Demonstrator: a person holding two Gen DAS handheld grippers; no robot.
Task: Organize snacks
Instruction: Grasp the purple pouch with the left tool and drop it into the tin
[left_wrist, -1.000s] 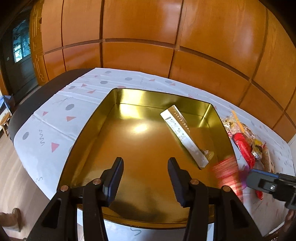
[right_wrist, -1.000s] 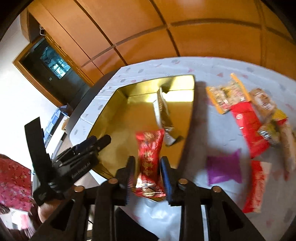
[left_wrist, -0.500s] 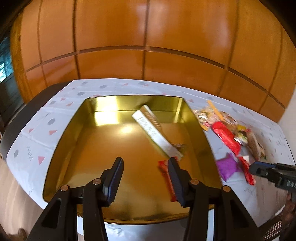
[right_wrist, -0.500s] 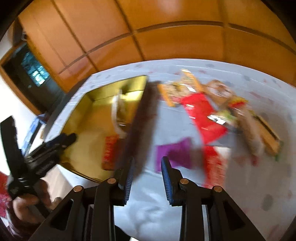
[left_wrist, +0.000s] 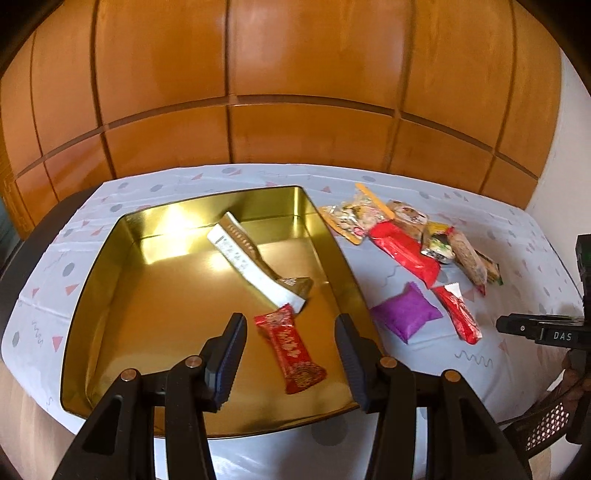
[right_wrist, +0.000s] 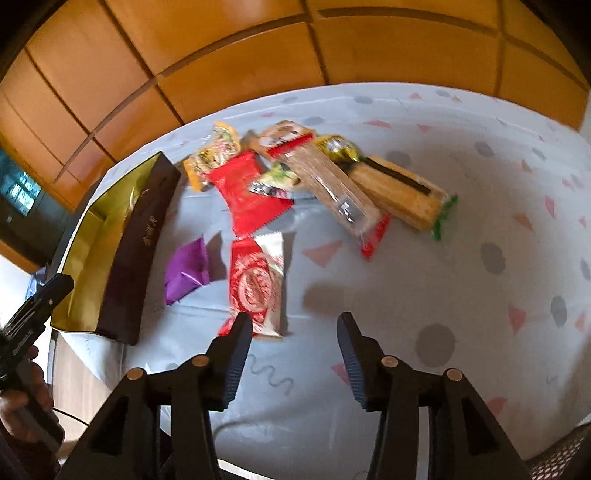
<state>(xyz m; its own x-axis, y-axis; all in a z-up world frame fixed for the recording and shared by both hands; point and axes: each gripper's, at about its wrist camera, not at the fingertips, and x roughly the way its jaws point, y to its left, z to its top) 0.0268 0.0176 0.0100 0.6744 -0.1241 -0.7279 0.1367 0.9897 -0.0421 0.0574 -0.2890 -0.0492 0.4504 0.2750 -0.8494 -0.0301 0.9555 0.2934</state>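
A gold tin tray holds a long white and gold packet and a red snack bar. My left gripper is open and empty, hovering above the tray's near edge over the red bar. My right gripper is open and empty above the tablecloth, just short of a red and white packet. A purple packet lies beside it, next to the tray's dark outer wall. The purple packet also shows in the left wrist view.
A pile of several snack packets lies further back on the patterned cloth, including a red pouch and two long cracker packs. Wooden wall panels stand behind the table. The other gripper shows at the right edge.
My right gripper let go of the red snack bar into the tray, opened wide and swung right over the loose packets. My left gripper turned right and opened wider.
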